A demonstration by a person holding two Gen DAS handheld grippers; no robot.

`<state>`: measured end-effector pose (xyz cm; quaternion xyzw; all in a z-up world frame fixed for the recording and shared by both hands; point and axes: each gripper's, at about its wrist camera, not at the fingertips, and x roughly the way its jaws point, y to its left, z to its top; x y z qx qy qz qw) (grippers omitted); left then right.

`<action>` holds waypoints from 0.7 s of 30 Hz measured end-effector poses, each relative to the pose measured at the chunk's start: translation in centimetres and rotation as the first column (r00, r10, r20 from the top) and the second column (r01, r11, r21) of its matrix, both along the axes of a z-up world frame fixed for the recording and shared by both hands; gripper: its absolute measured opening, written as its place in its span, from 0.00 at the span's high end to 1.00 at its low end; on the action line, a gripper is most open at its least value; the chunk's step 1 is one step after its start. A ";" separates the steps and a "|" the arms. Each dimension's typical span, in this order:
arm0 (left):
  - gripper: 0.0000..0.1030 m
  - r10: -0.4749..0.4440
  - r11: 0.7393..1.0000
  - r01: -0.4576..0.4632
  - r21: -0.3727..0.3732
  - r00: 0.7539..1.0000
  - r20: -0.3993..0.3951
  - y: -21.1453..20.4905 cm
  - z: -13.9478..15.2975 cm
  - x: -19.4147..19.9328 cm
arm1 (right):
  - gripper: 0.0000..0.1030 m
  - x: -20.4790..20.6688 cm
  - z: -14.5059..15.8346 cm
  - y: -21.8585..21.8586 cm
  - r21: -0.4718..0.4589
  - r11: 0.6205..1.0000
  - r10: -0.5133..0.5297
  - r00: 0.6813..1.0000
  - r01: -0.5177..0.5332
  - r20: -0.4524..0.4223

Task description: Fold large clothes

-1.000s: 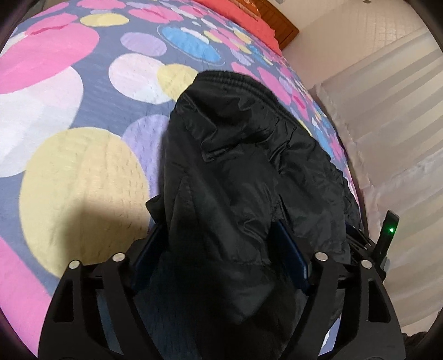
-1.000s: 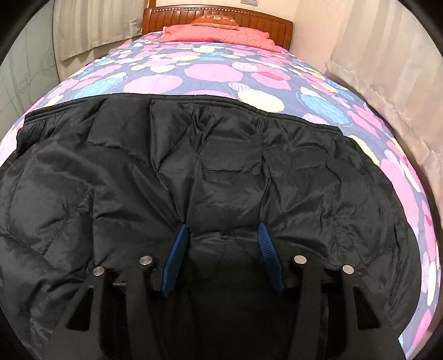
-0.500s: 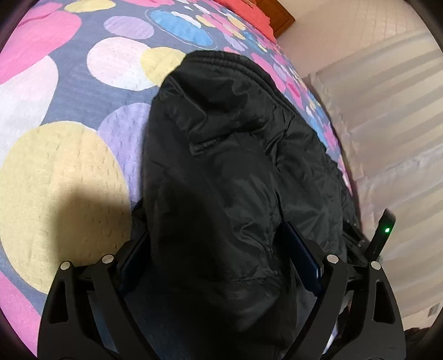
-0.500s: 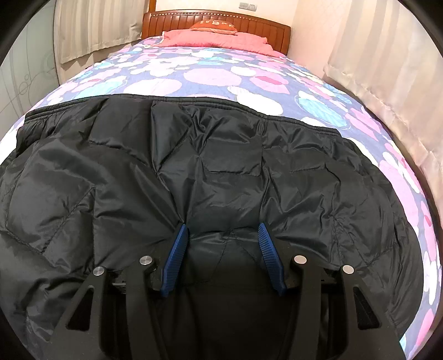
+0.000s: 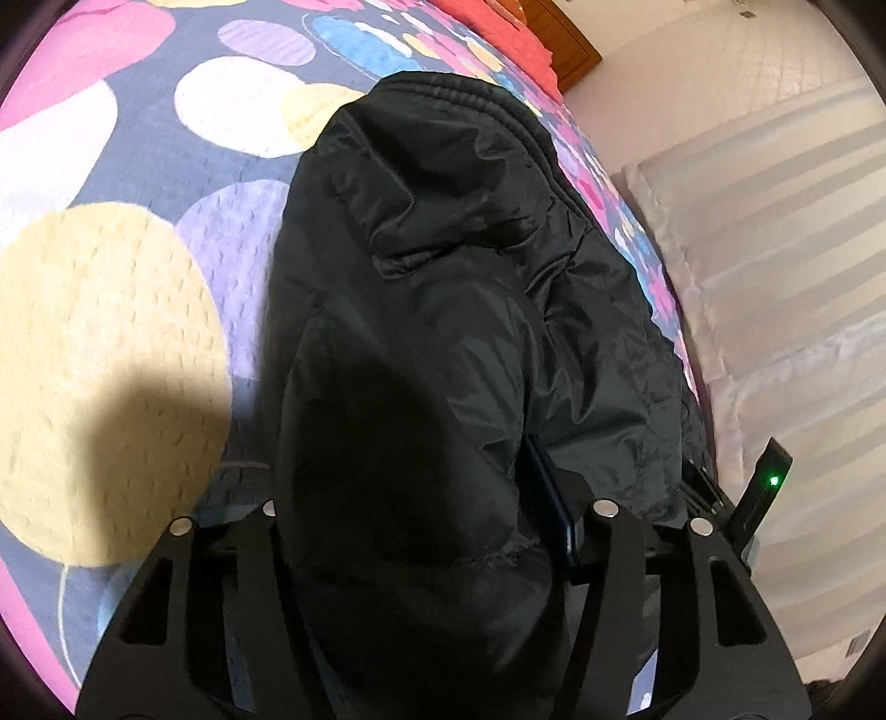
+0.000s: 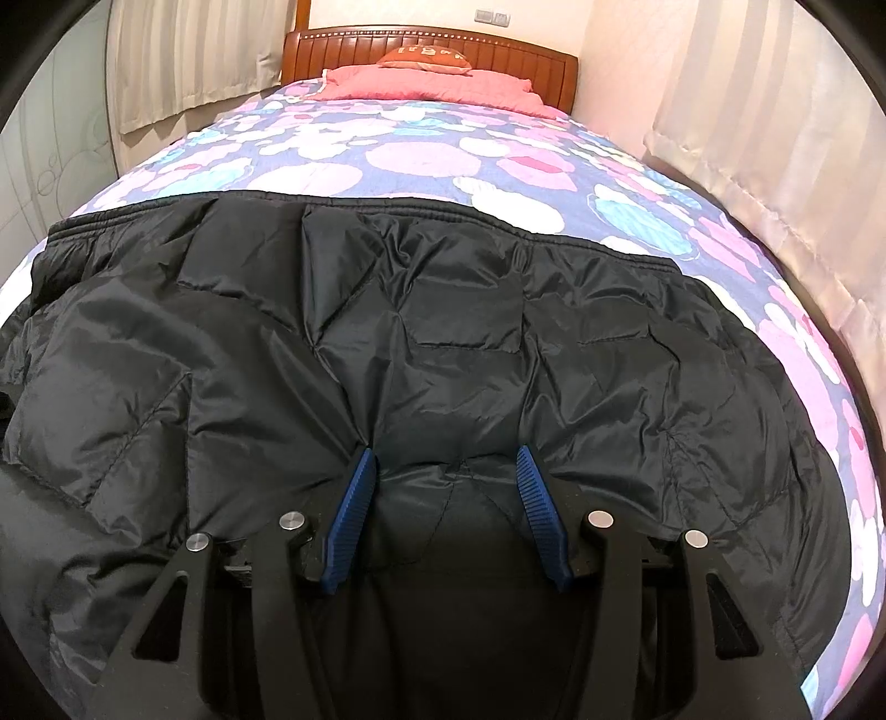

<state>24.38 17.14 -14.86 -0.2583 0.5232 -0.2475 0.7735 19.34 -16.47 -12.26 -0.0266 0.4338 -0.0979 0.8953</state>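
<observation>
A black puffy jacket (image 6: 470,310) lies spread across the bed, hem toward the headboard. My right gripper (image 6: 446,471) is shut on a puffed fold at the near edge, and creases fan out from its blue pads (image 6: 354,493). In the left wrist view the jacket (image 5: 443,266) stretches away as a thick bundle. My left gripper (image 5: 410,476) is closing on that bundle. The right blue pad (image 5: 554,509) presses its side, while the left pad is hidden under the fabric.
The bed wears a quilt (image 5: 111,310) with big pastel circles. A pink pillow (image 6: 432,88) and a wooden headboard (image 6: 432,47) are at the far end. Pale curtains (image 6: 775,122) hang close along the right side, and another curtain (image 6: 183,55) at the far left.
The left gripper's jaws have narrowed onto the thick jacket bundle, which now bulges over the left finger. The right gripper and its fold look the same.
</observation>
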 end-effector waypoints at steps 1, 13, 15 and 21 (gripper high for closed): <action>0.44 -0.002 1.000 0.002 -0.003 1.000 0.002 0.3 0.2 0.0 | 0.48 -0.1 0.0 0.0 0.001 1.000 0.000 1.000 0.000 0.001; 0.17 0.036 0.996 -0.038 -0.076 0.999 -0.035 2.1 0.4 -1.0 | 0.48 0.0 0.2 0.4 0.004 1.000 0.000 1.000 0.000 0.015; 0.19 0.068 0.991 -0.074 -0.111 0.996 -0.057 1.9 0.1 -0.6 | 0.48 0.0 0.2 0.6 0.006 1.000 -0.001 1.000 0.001 0.015; 0.65 0.131 0.966 -0.161 -0.203 0.980 -0.151 2.5 -1.0 -0.8 | 0.48 -0.1 0.2 0.5 0.005 1.000 0.000 1.000 0.000 0.016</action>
